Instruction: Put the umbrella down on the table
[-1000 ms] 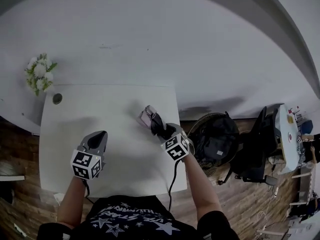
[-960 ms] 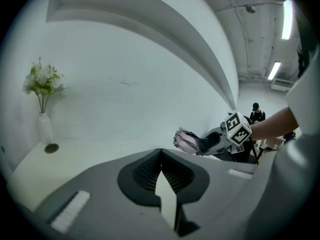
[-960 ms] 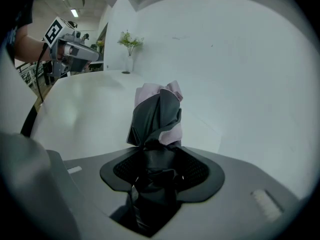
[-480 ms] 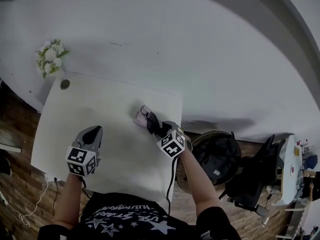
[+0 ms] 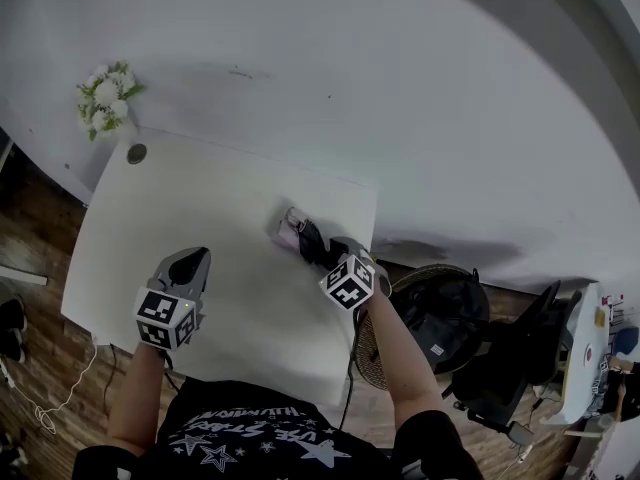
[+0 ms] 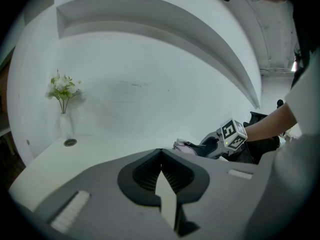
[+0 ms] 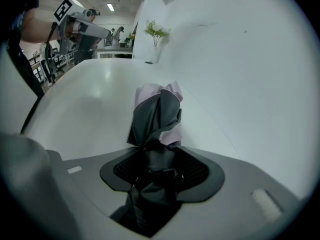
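Note:
A folded black and lilac umbrella [image 5: 291, 230] sticks out ahead of my right gripper [image 5: 312, 246], near the right edge of the white table [image 5: 180, 198]. In the right gripper view the right gripper [image 7: 159, 166] is shut on the umbrella [image 7: 156, 114]. The dark fabric is bunched between the pads, and the far end slopes down close to the tabletop; whether it touches I cannot tell. My left gripper [image 5: 192, 261] hovers over the table's front left, shut with nothing in it. The left gripper view shows the left gripper [image 6: 161, 156] pointing at the umbrella [image 6: 186, 146].
A vase of white flowers [image 5: 105, 98] stands by the wall at the table's far left corner, with a round cable hole [image 5: 137, 153] next to it. On the floor to the right of the table are a wicker basket holding a black bag [image 5: 440, 313] and a dark chair [image 5: 520, 353].
My right gripper has sunk a little toward the tabletop and rolled, with the umbrella still in it. The left gripper has stayed almost in place. The head view has swung.

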A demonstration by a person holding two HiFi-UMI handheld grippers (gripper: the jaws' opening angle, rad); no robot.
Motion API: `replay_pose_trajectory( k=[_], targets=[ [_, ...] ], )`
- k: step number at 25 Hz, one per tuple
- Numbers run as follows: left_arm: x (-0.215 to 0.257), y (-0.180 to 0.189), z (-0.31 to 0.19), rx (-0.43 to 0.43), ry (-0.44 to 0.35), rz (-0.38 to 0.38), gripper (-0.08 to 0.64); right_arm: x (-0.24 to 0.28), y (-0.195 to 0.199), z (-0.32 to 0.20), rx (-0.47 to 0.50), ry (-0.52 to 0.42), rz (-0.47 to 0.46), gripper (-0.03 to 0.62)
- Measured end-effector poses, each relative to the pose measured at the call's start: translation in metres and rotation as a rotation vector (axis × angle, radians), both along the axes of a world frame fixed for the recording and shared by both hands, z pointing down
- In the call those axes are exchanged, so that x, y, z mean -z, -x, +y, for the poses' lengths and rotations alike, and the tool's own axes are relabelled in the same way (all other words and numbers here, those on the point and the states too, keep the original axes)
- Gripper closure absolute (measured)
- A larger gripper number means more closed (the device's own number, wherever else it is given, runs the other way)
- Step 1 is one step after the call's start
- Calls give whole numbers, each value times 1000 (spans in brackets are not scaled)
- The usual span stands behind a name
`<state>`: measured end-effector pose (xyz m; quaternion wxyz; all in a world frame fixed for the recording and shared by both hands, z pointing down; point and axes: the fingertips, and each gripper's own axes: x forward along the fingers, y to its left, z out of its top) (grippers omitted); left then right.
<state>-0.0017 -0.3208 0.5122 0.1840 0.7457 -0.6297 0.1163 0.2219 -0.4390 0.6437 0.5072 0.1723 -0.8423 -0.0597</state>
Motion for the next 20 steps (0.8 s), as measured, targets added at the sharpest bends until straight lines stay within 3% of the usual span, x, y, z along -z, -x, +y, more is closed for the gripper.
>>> replay_pose_trajectory(
  k=[7, 20],
  targets=[
    [-3, 1, 1, -11, 9, 6, 557, -6, -5, -2, -47, 12, -11, 342],
    [-14, 8, 12, -38, 29, -3, 557, 9, -7, -4, -13, -130, 25, 314]
  ],
)
